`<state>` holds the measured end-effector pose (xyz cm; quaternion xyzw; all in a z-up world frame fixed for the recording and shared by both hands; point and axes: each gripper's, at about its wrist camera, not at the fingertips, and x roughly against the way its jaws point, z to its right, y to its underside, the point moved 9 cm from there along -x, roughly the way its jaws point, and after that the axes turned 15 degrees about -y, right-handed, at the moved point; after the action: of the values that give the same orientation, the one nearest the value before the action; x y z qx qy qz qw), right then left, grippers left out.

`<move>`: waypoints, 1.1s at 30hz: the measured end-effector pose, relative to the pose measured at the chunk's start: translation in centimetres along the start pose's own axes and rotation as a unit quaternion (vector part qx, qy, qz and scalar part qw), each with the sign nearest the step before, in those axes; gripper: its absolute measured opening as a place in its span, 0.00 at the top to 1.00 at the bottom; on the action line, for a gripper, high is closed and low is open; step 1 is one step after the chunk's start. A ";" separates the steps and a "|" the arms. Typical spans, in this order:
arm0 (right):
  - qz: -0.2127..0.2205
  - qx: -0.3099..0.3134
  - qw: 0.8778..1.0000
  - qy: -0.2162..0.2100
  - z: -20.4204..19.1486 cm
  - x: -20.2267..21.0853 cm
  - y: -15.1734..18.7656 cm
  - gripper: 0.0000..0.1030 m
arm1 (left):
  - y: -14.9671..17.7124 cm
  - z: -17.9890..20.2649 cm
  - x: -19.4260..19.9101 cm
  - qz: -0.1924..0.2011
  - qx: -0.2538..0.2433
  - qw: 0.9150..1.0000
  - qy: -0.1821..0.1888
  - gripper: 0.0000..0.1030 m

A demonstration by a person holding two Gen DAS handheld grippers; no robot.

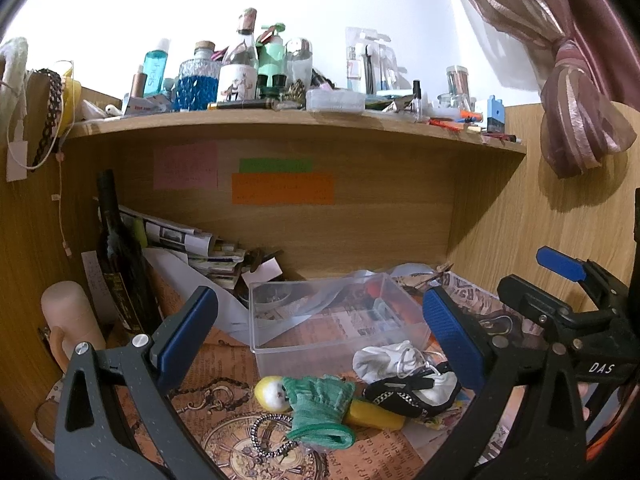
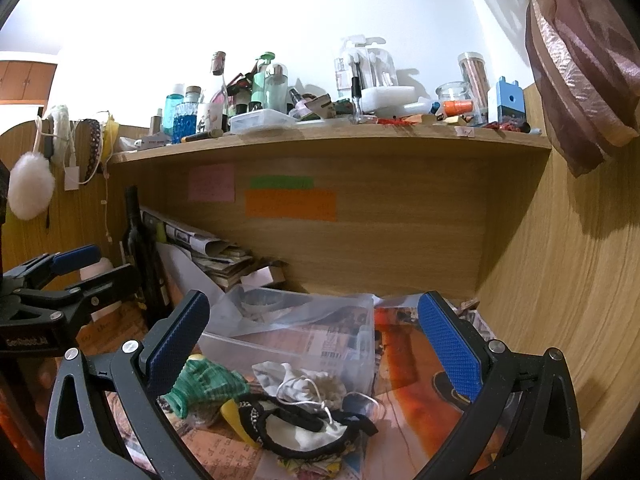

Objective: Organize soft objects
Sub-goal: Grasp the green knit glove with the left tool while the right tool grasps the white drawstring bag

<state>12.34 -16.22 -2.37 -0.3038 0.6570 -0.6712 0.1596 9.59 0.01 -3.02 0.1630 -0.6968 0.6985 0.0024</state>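
Green cloth (image 1: pixel 322 410) lies limp near the clear bin (image 1: pixel 336 316), beside a black-and-white pouch (image 1: pixel 412 394); pinch its bunched middle. Left tool (image 1: pixel 320 336) and right tool (image 2: pixel 316 344) gape wide, holding nothing.

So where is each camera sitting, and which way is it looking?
Left wrist: it rides on the left claw, facing the desk nook; both blue fingers show wide open, and the right claw shows at its right edge.
Right wrist: it rides on the right claw, facing the same nook; its fingers are open, and the left claw shows at left.
Shared: the clear box, green cloth and cluttered shelf.
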 end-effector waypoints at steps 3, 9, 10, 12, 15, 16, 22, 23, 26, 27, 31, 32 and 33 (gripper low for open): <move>-0.007 -0.003 1.000 0.001 0.3 -0.4 0.5 0.00 | 0.8 -0.2 -0.9 -0.017 0.000 1.000 0.003 0.00; -0.053 -0.018 0.998 0.001 1.7 -2.3 3.0 0.00 | 4.2 -1.0 -4.4 -0.090 -0.005 0.996 0.001 0.00; -0.066 -0.021 0.998 0.000 2.0 -2.8 3.7 0.00 | 5.0 -1.1 -5.1 -0.105 -0.005 0.994 0.002 0.00; -0.086 -0.028 0.996 -0.001 2.7 -3.5 4.8 0.00 | 6.5 -1.3 -6.4 -0.133 -0.006 0.991 0.008 0.00; -0.119 -0.042 0.992 -0.004 3.7 -4.9 6.6 0.00 | 8.4 -1.8 -7.9 -0.163 -0.005 0.987 0.010 0.00; -0.125 -0.046 0.991 -0.004 3.9 -5.1 7.0 0.00 | 9.0 -1.9 -8.3 -0.173 -0.003 0.985 0.010 0.00; -0.171 -0.071 0.983 -0.010 5.0 -6.6 9.6 0.01 | 10.4 -0.9 -8.6 -0.194 -0.002 0.980 0.038 0.00; -0.177 -0.074 0.981 -0.012 5.0 -6.9 9.8 0.03 | 10.5 -0.5 -8.5 -0.196 -0.006 0.980 0.043 0.00; -0.194 -0.087 0.977 -0.023 4.9 -7.4 10.8 0.10 | 11.3 0.7 -8.8 -0.210 -0.019 0.976 0.055 0.16; -0.199 -0.090 0.975 -0.025 4.9 -7.4 11.2 0.12 | 11.7 1.0 -9.0 -0.217 -0.022 0.974 0.058 0.22; -0.212 -0.102 0.971 -0.032 4.9 -7.6 12.2 0.14 | 13.5 1.5 -10.0 -0.250 -0.017 0.966 0.068 0.37; -0.214 -0.105 0.971 -0.034 4.9 -7.6 12.3 0.16 | 13.9 1.5 -10.3 -0.259 -0.016 0.963 0.072 0.41; -0.215 -0.108 0.970 -0.037 5.0 -7.7 12.4 0.19 | 14.3 1.6 -10.5 -0.267 -0.013 0.961 0.076 0.48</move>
<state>18.97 -16.47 -16.24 -0.4777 0.6387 -0.6032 0.0020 16.56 0.38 -19.37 0.2892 -0.6350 0.6736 0.2438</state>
